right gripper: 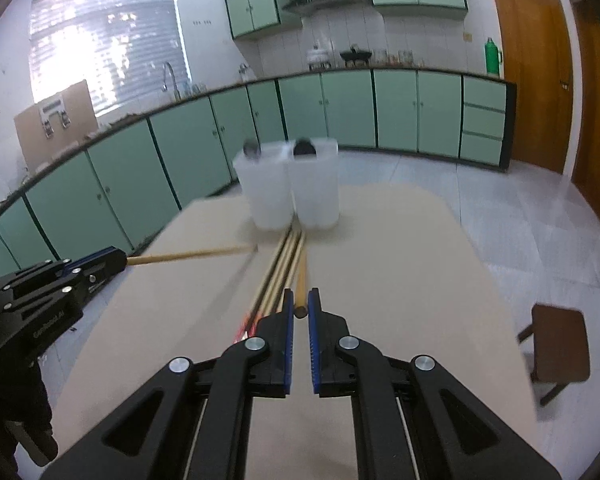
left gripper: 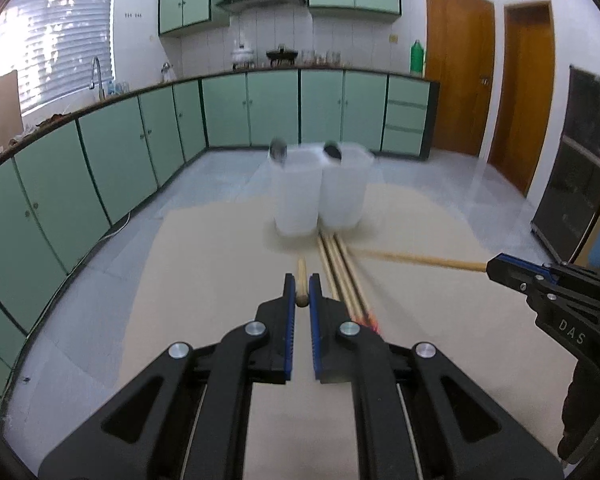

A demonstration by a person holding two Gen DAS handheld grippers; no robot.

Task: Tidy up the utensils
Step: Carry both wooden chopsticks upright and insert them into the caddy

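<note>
Left wrist view: the left claw [left gripper: 302, 286] is clamped on the butt end of a single pale wooden chopstick [left gripper: 301, 280], which runs straight forward from between its fingers and reads as lifted off the beige tabletop [left gripper: 204, 288]. Just to the claw's right lies a bundle of loose wooden chopsticks [left gripper: 340, 268], their far ends pointing at two translucent white plastic holder cups [left gripper: 320, 192] standing side by side straight ahead; dark utensil heads show at both rims. Further right, the right claw [left gripper: 494, 268] grips a second wooden chopstick [left gripper: 416, 259] that slants across toward the cups' base. The step in hand looks like carrying one stick per claw to a cup. Next, each stick likely needs tipping upright and lowering through a rim, without knocking the light cups.

Right wrist view: the right claw is shut on its chopstick, with the loose bundle just to its left. The left claw's stick crosses in from the far left, its tip near the left cup's foot. The two held sticks converge ahead, so crossing paths is a risk. The tabletop has open room to the right of the claw, ending at an edge beyond which a dark brown wooden stool [right gripper: 560, 344] stands on the floor; the left edge is also near.
</note>
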